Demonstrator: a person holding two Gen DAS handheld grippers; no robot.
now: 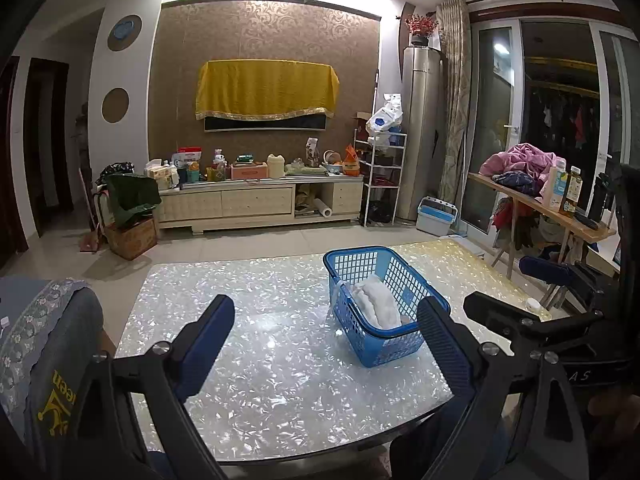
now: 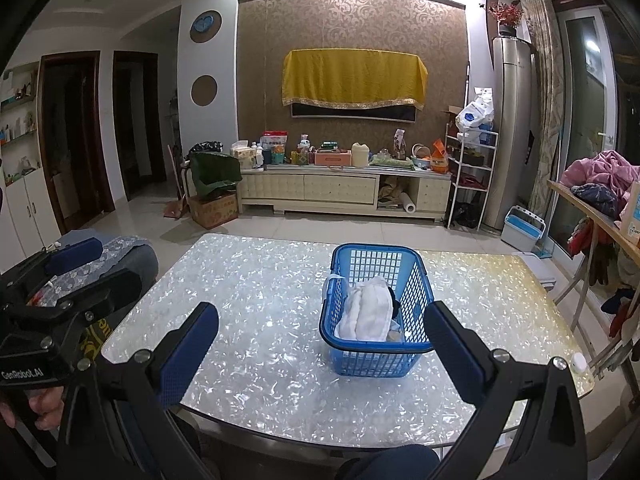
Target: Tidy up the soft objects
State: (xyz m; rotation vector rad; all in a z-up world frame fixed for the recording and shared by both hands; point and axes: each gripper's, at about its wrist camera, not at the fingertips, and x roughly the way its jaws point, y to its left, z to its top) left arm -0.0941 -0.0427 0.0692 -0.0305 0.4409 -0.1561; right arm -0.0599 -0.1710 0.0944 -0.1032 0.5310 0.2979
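Both grippers hung over the near edge of the table (image 2: pixel 260 280), jaws wide apart and empty: the left gripper (image 1: pixel 326 336) beside a grey chair cover (image 1: pixel 44 344), the right gripper (image 2: pixel 322 338) further right. One blue basket (image 2: pixel 412 276) stood on the tabletop ahead of them, nothing lying between, holding one white folded cloth (image 2: pixel 368 312). One small white cap (image 2: pixel 579 361) sat at the right edge.

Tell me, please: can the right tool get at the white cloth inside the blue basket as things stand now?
Probably yes. The right tool is open and empty, the blue basket has no lid, and the white cloth lies on top; only the near rim stands between them.
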